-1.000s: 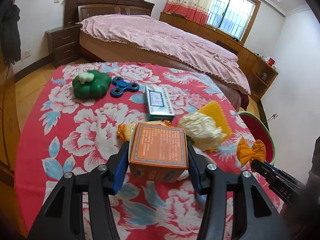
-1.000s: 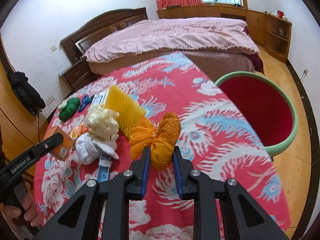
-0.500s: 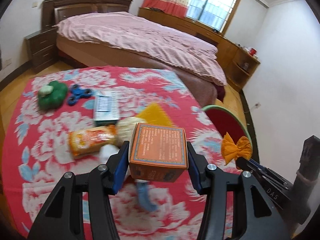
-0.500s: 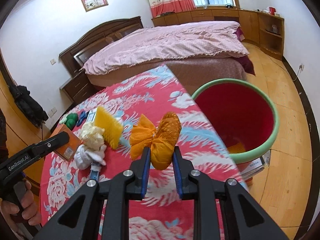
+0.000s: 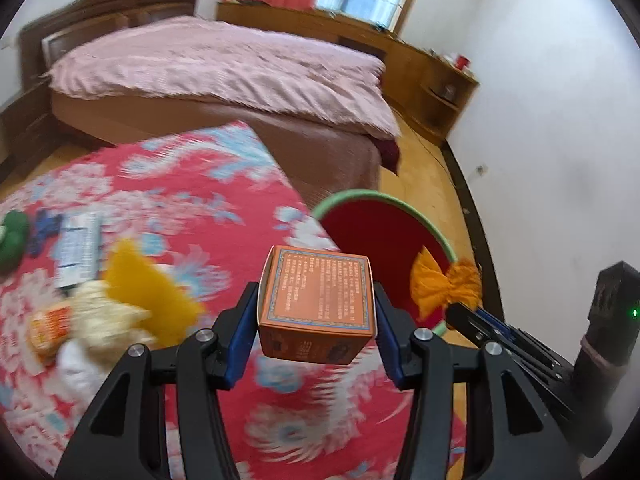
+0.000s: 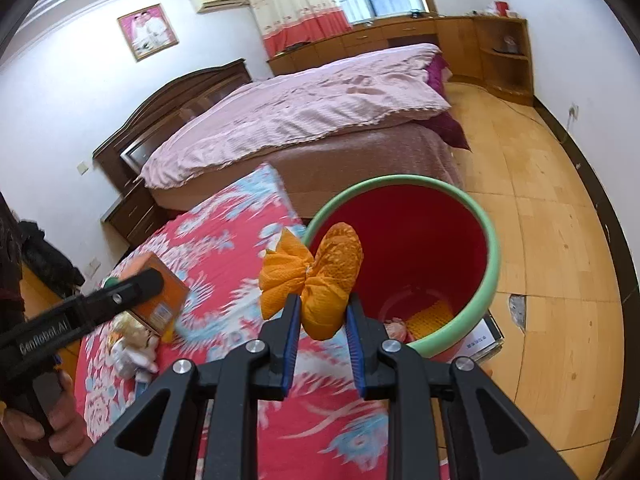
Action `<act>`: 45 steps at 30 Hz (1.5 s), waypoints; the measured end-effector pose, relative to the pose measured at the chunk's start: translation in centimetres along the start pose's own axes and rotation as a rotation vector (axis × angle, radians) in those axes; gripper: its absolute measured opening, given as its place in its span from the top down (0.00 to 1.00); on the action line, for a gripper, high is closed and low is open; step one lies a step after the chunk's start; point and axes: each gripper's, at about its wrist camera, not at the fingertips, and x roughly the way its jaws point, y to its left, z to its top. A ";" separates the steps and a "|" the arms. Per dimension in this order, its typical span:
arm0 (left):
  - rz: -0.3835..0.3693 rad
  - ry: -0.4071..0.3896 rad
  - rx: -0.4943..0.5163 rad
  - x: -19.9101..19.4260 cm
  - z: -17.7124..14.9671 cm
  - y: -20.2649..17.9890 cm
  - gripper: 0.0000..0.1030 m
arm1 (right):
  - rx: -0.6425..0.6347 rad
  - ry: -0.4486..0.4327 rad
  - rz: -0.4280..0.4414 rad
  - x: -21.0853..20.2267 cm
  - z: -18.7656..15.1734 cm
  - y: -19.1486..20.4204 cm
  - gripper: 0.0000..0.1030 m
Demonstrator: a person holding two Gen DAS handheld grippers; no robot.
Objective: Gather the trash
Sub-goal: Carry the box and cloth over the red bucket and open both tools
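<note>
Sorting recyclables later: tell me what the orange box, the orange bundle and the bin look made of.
Orange box: printed cardboard, matte, with crisp folded edges. Orange bundle: probably thin crinkled nonwoven or plastic film, dimpled and tied at its waist. Bin: likely moulded plastic, smooth red wall, pale green rim.

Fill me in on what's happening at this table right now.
A person is clearing trash off the floral-cloth table with two handheld grippers. The left gripper is shut on an orange box, held above the table edge. The right gripper is shut on a crumpled orange wrapper, held at the near rim of the red bin, which already has some scraps at its bottom. More trash and a few other items remain on the table.
</note>
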 end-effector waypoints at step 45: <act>0.022 0.011 0.026 3.3 2.3 -3.7 0.39 | 0.142 -0.011 0.009 1.9 1.1 -7.3 0.41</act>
